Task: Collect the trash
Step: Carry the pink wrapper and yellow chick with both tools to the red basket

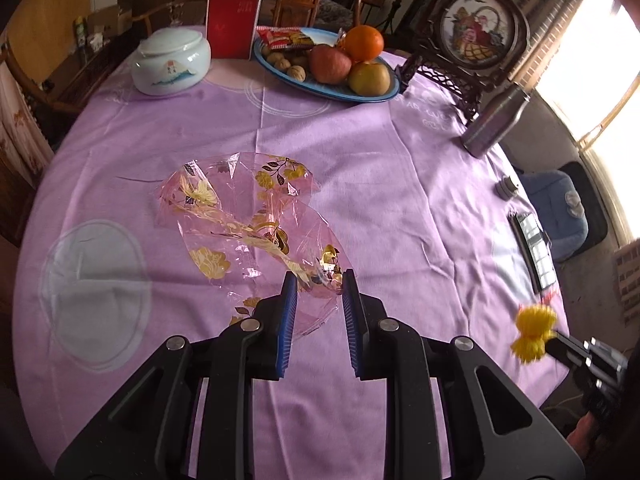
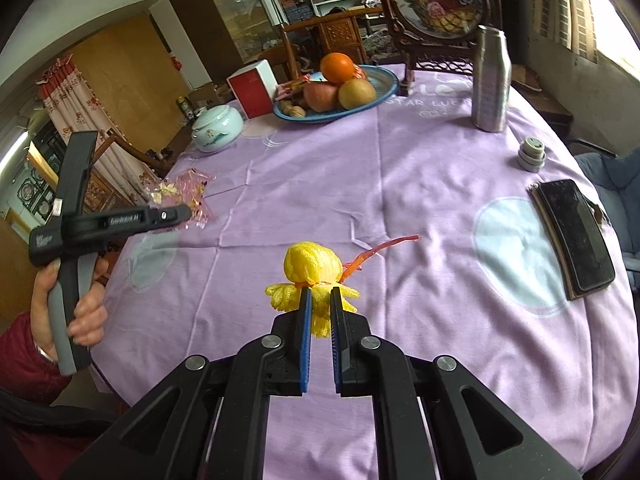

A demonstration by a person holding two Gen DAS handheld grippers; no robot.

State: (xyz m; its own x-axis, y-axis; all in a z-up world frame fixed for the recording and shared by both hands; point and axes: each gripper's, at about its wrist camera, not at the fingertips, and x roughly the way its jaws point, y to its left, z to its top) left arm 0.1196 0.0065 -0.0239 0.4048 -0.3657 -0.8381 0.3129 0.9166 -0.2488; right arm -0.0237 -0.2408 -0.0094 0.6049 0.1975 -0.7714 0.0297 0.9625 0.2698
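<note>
A clear cellophane wrapper [image 1: 248, 216] with gold flowers lies on the purple tablecloth [image 1: 400, 184]. My left gripper [image 1: 320, 284] has its jaws around the wrapper's near edge, with a gap between the pads; the wrapper still rests on the cloth. My right gripper [image 2: 320, 294] is shut on a yellow foam net [image 2: 312, 276] with a red strip and holds it above the table. That yellow net also shows in the left wrist view [image 1: 534, 332] at the right. The wrapper shows in the right wrist view [image 2: 180, 196] behind the left gripper [image 2: 182, 212].
A blue fruit plate [image 1: 384, 94] with an orange, apples and walnuts, a white lidded jar [image 1: 170, 60], a red box [image 1: 232, 24], a framed ornament [image 1: 476, 32], a steel flask [image 2: 490, 80], a small cap [image 2: 531, 154] and a phone [image 2: 574, 236] stand around the table.
</note>
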